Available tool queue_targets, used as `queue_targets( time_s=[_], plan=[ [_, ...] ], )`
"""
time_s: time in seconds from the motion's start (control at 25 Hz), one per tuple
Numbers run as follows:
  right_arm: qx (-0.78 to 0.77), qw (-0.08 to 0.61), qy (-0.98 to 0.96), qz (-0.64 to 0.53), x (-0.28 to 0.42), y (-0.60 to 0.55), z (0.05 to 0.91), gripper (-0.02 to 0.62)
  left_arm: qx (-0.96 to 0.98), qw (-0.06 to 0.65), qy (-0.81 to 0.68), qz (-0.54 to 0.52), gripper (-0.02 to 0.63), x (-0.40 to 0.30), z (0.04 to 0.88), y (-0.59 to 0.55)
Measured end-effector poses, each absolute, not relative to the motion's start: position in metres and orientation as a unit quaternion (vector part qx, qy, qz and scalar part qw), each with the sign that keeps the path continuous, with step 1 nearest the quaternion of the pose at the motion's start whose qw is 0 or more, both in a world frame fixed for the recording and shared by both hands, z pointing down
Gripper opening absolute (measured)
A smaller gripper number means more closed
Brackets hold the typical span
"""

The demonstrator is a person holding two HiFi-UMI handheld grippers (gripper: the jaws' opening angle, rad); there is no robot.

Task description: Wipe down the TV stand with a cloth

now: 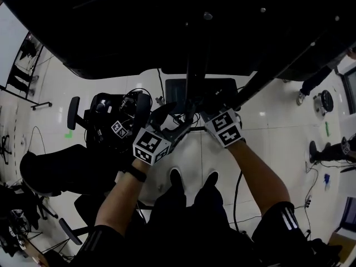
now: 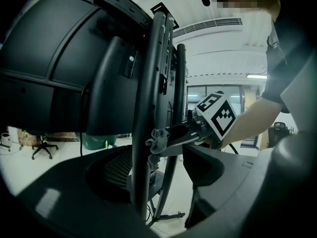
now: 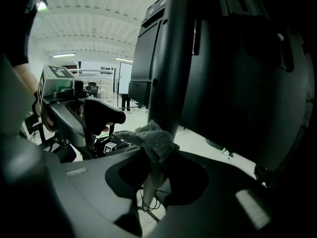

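The TV stand's dark upright post (image 1: 192,88) runs down under the black TV (image 1: 167,26). In the right gripper view, my right gripper (image 3: 153,152) is shut on a crumpled grey cloth (image 3: 154,142), which presses against the post (image 3: 171,83). The left gripper view shows that same cloth (image 2: 157,140) bunched against the post (image 2: 148,108), with the right gripper's marker cube (image 2: 218,115) behind it. My left gripper (image 2: 156,177) is open, its jaws on either side of the post and holding nothing. From the head view, both grippers meet at the post, left (image 1: 175,125) and right (image 1: 197,122).
The stand's base plate (image 1: 200,90) lies on the white tile floor. A black office chair (image 1: 111,121) stands close on the left, with another dark seat (image 1: 50,174) nearer me. Cables trail across the floor (image 1: 239,199). Someone else's legs (image 1: 314,82) are at the far right.
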State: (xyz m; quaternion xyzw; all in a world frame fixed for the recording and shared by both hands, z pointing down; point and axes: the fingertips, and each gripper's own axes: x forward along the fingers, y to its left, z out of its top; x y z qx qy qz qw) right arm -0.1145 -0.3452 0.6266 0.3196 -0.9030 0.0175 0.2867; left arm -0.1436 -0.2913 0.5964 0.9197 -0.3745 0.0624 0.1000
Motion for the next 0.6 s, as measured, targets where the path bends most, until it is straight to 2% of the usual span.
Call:
queue_targets(
  time_s=[0.28,0.6],
  plan=[
    [0.327,0.275,-0.901,0.072,-0.11,-0.347,0.697,0.086,0.916,0.132,-0.372,0.069,0.342,-0.143,0.661,-0.299],
    [0.325,0.303,-0.891,0.097,-0.108,-0.345,0.789,0.084,0.913,0.154,-0.361,0.108,0.345,-0.135,0.749,-0.304]
  ],
)
